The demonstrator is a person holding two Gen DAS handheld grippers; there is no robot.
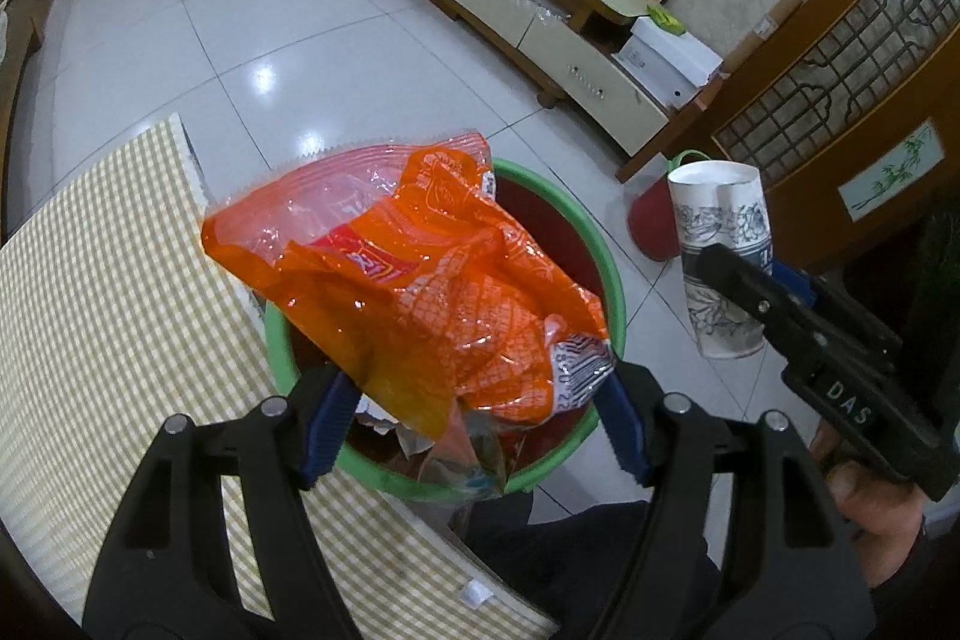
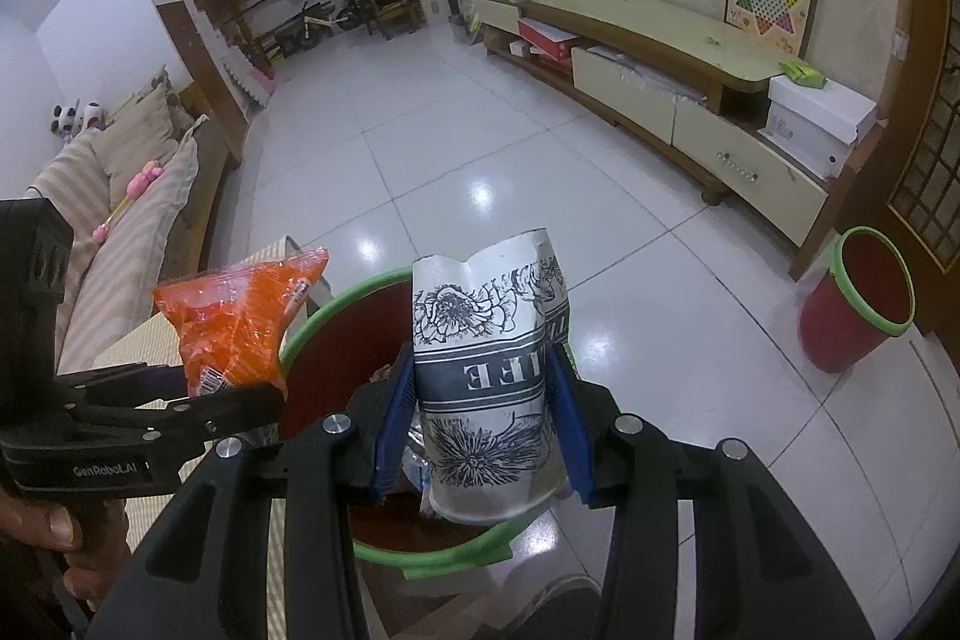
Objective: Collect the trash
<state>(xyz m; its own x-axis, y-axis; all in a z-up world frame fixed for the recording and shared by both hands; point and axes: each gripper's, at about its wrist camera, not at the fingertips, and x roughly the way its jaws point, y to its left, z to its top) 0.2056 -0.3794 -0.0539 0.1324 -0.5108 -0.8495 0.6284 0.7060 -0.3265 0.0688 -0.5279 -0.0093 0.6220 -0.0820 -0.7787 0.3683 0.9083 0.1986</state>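
A crumpled orange plastic wrapper (image 1: 420, 280) hangs between the blue pads of my left gripper (image 1: 474, 424), which is shut on its lower end. It hovers over a red bin with a green rim (image 1: 612, 292) that holds other trash. My right gripper (image 2: 480, 430) is shut on a dented white paper cup (image 2: 486, 376) with black flower print, held above the same bin (image 2: 336, 310). The right wrist view shows the wrapper (image 2: 240, 322) and left gripper (image 2: 264, 394) at the left. The left wrist view has the cup (image 1: 717, 214) and right gripper (image 1: 738, 292) at the right.
A table with a yellow checked cloth (image 1: 108, 280) stands against the bin's left side. A second red bin (image 2: 858, 304) sits on the tiled floor to the right, by a wooden door. A long low cabinet (image 2: 660, 40) lines the far wall, and a sofa (image 2: 120, 196) is at left.
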